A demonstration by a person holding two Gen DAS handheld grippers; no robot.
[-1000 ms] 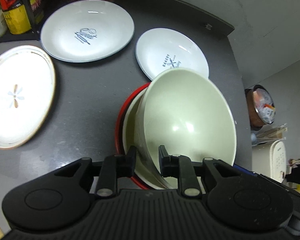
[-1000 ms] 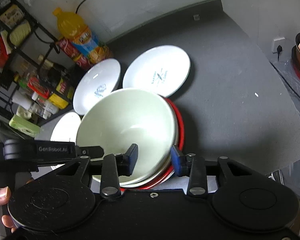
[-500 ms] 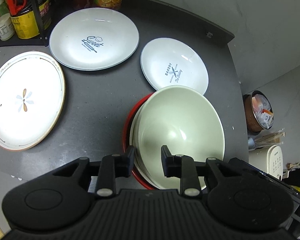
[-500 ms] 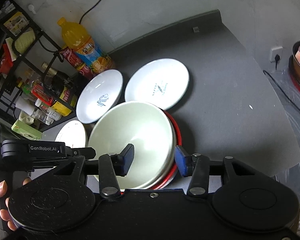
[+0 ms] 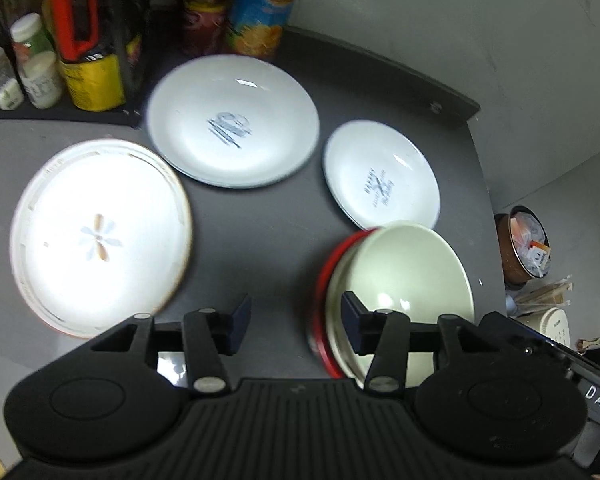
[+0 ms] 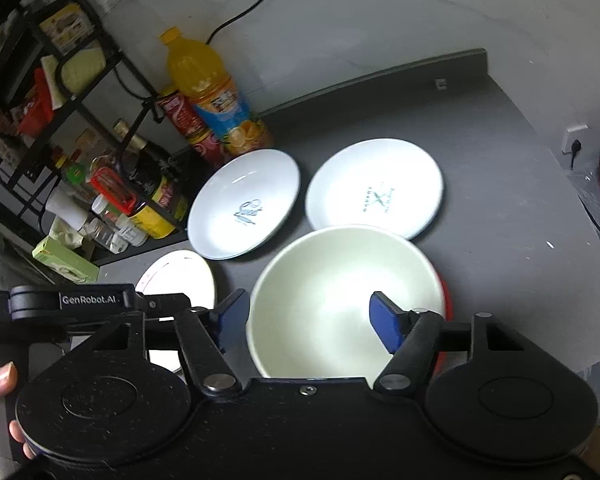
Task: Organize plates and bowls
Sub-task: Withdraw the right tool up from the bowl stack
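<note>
A pale green bowl [image 5: 404, 268] sits nested in a stack with a red-rimmed dish [image 5: 320, 280] under it; the bowl also shows in the right wrist view [image 6: 340, 292]. My left gripper [image 5: 294, 320] is open and empty, above the dark counter just left of the stack. My right gripper [image 6: 308, 320] is open and empty, above the bowl's near side. Three plates lie flat: a "Sweet" plate [image 5: 232, 124] [image 6: 244, 204], a smaller "Bakery" plate [image 5: 380, 176] [image 6: 374, 188], and a brown-rimmed flower plate [image 5: 96, 236] [image 6: 176, 276].
A black rack of jars and bottles [image 6: 80, 168] stands at the counter's back left. An orange juice bottle [image 6: 212, 96] and a red can [image 6: 184, 120] stand behind the plates. The counter edge [image 5: 488, 200] drops off at the right, with a bin [image 5: 524, 244] below.
My left gripper let go of the green bowl, opened wide and drew back to the left. The bowl settled level in the stack. My right gripper opened wider and rose.
</note>
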